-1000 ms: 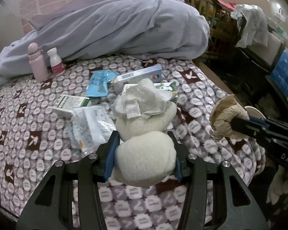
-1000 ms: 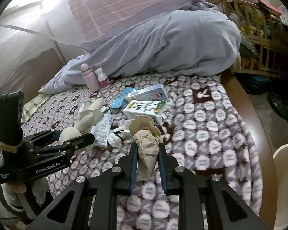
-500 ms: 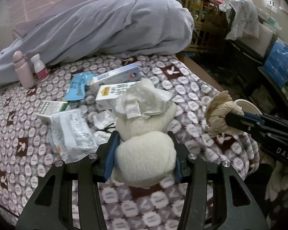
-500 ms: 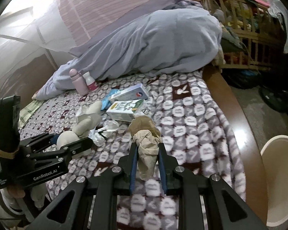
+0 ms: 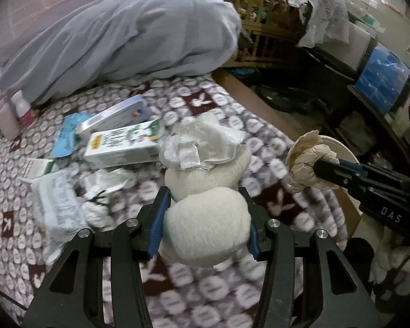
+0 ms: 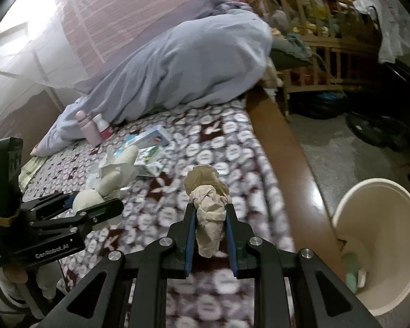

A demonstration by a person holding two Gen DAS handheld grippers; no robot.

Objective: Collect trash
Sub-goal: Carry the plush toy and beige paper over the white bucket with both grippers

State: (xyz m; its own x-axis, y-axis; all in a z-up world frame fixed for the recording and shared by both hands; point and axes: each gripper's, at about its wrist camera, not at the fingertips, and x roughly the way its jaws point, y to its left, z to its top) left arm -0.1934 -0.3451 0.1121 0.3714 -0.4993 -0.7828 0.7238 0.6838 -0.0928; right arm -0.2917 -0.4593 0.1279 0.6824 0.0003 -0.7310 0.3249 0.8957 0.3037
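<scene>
A white plush toy is clamped between the blue-padded fingers of the left gripper above a patterned bedspread, a crumpled white wrapper lying on the toy's upper part. A wad of beige paper is pinched between the closed fingers of the right gripper, held over the bed's edge, with a cream bin seen on the floor to its right; scraps are visible inside the bin. On the right gripper's body the letters "DAS" can be read in the left wrist view; "GenRobot.AI" is printed on the left gripper's body in the right wrist view. Left on the bedspread are a white-and-green carton with blurred, unreadable lettering, a white-and-blue box just behind it, a blue packet, a printed plastic bag and two small bottles near a grey-blue duvet.
</scene>
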